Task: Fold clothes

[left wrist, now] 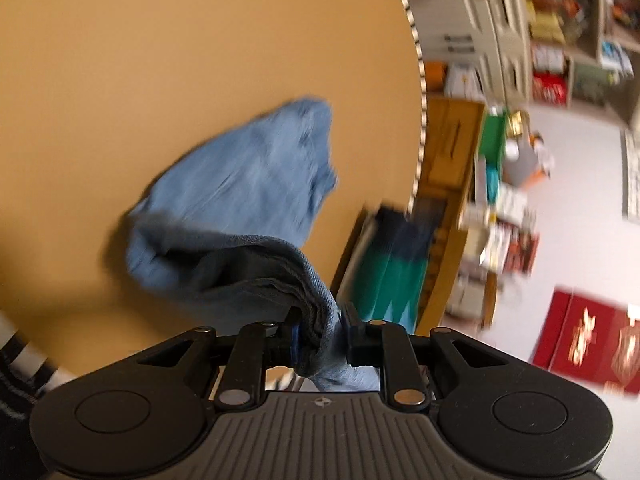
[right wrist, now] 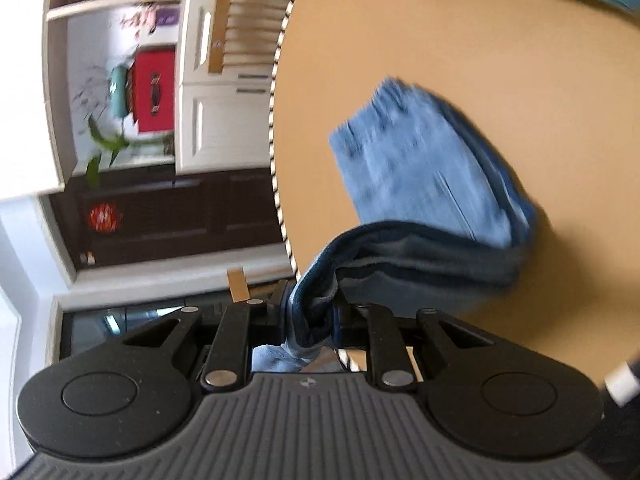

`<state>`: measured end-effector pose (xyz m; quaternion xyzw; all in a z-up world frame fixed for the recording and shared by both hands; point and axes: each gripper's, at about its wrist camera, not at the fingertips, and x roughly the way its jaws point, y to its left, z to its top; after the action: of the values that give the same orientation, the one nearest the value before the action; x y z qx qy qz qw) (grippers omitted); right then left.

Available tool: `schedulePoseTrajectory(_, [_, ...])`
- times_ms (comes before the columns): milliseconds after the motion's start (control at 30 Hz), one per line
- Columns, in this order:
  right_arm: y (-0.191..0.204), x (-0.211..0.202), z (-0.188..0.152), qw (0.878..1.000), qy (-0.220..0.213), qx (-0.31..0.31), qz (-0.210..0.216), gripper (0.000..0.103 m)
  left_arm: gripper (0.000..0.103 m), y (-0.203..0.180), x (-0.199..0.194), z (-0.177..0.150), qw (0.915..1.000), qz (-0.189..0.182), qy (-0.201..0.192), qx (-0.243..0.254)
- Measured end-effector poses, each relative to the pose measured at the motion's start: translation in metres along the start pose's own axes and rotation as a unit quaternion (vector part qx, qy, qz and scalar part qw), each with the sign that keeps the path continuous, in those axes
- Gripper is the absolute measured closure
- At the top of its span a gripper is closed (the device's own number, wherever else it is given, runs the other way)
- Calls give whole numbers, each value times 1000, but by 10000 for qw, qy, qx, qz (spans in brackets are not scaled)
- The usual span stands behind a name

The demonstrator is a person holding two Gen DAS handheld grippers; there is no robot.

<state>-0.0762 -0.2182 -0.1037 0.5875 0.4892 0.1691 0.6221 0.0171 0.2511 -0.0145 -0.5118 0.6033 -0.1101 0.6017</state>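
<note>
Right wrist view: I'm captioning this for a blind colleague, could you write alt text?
The right tool is shut on a bunched edge of a blue denim garment, whose far end drapes onto a round tan table. White cabinets and shelves blur past the table's left edge.

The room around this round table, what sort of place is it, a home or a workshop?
Most likely a lived-in home, probably a living or dining room. Crowded bookshelves and white cabinets line the walls, a houseplant stands by them, and blue jeans are being folded on the round table.
</note>
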Motion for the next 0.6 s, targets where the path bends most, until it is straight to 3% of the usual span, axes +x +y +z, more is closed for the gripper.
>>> schedulePoseTrajectory(233, [-25,68,85,9963,-169,744,-385,83,81,-19,72,82,9960,406,-394,-693])
schedulePoseTrajectory(333, [-48,94,102,9906,-201,1219,-581,79,77,-3,104,107,9903,590,-442,-1178])
schedulePoseTrajectory(367, [-56,102,106,9885,-208,1374,-598,73,74,2,112,112,9885,602,-449,-1309])
schedulePoseTrajectory(400, [-63,108,108,9864,-215,1530,-555,69,69,6,118,118,9866,608,-456,-1446])
schedulePoseTrajectory(467, [-69,114,112,9851,-209,1663,-377,51,56,10,123,124,9840,468,-423,-1669])
schedulePoseTrajectory(533, [-66,117,113,9879,-229,1505,-298,48,38,11,125,131,9824,262,-362,-1812])
schedulePoseTrajectory(600, [-56,113,114,9917,-404,1171,-341,47,29,5,122,138,9841,27,-393,-1733])
